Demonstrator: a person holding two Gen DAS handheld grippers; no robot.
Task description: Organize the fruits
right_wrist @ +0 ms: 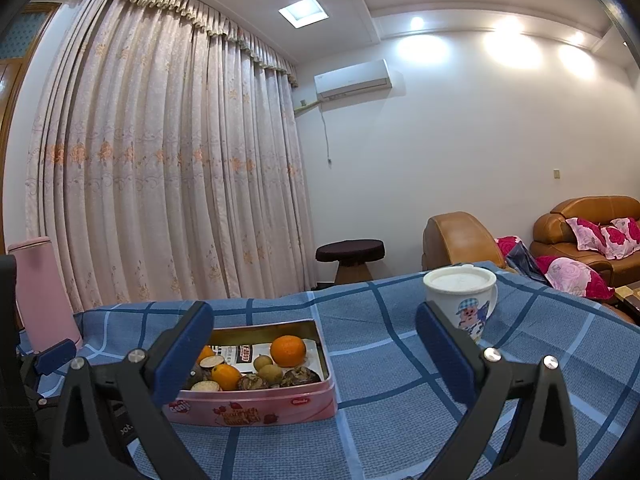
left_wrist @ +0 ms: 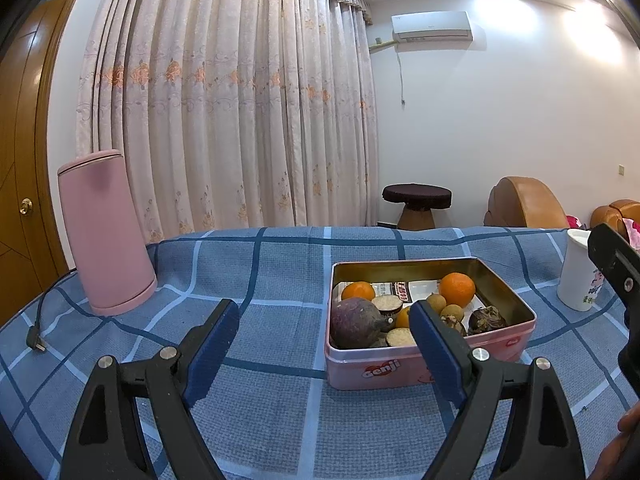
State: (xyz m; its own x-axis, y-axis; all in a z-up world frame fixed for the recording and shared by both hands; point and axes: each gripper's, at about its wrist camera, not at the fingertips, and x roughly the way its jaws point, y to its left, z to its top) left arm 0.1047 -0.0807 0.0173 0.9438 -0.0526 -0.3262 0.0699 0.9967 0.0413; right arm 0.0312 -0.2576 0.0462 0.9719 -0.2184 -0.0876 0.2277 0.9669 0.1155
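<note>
A pink tin box sits on the blue checked tablecloth. It holds oranges, a big purple fruit, halved fruits, small brown longans and dark wrinkled fruits. My left gripper is open and empty, just in front of the box's near left corner. My right gripper is open and empty, with its left finger over the box's left end. The right gripper's body shows at the right edge of the left wrist view.
A pink kettle stands at the table's far left, with a black cable plug beside it. A white cartoon mug stands right of the box. Curtains, a stool and leather sofas lie beyond the table.
</note>
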